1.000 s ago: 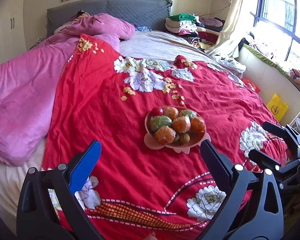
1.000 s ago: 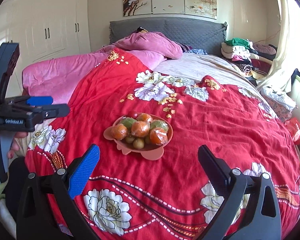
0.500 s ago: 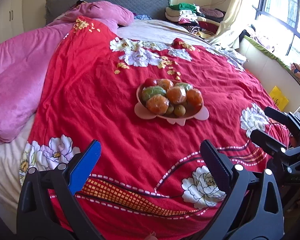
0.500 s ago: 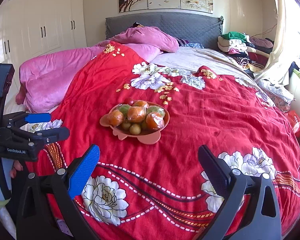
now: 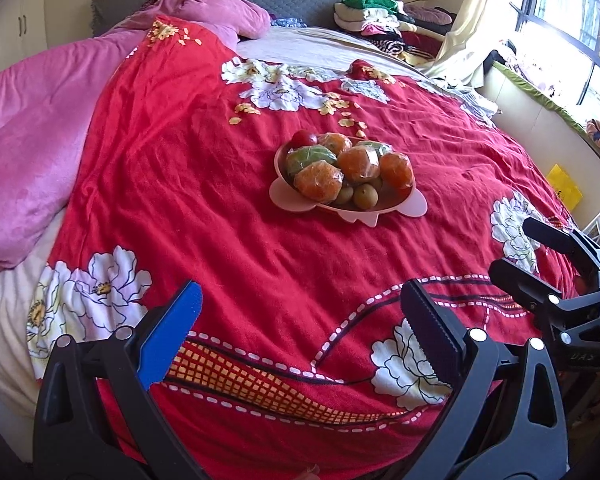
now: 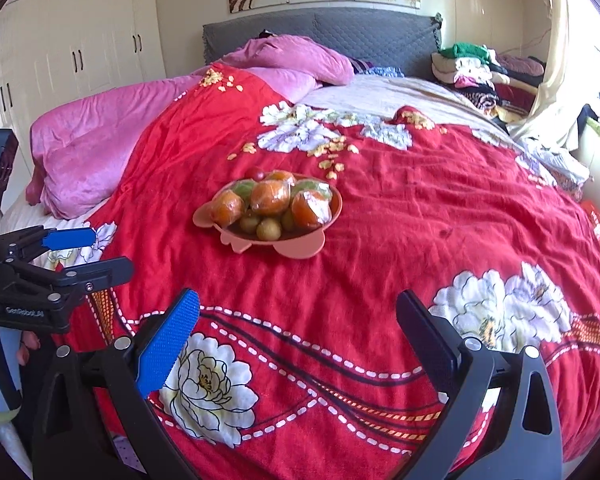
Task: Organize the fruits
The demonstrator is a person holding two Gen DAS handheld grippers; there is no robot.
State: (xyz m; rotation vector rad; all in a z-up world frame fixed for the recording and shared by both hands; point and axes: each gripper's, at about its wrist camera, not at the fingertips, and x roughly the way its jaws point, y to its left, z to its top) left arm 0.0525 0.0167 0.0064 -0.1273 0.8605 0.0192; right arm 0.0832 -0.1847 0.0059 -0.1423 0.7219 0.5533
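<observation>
The fruits (image 5: 342, 168) lay piled in the pink bowl (image 5: 288, 196) on the red bed cover (image 5: 228, 240). Over the last second both hand-held grippers, left (image 5: 300, 320) and right (image 6: 296, 320), had drawn back from it, jaws apart and empty, so nothing was being sorted.

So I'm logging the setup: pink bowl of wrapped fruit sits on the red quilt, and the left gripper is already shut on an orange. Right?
Not quite. The left gripper is open and holds nothing, as the left wrist view shows. The pink bowl of wrapped fruit does sit on the red quilt.
</observation>
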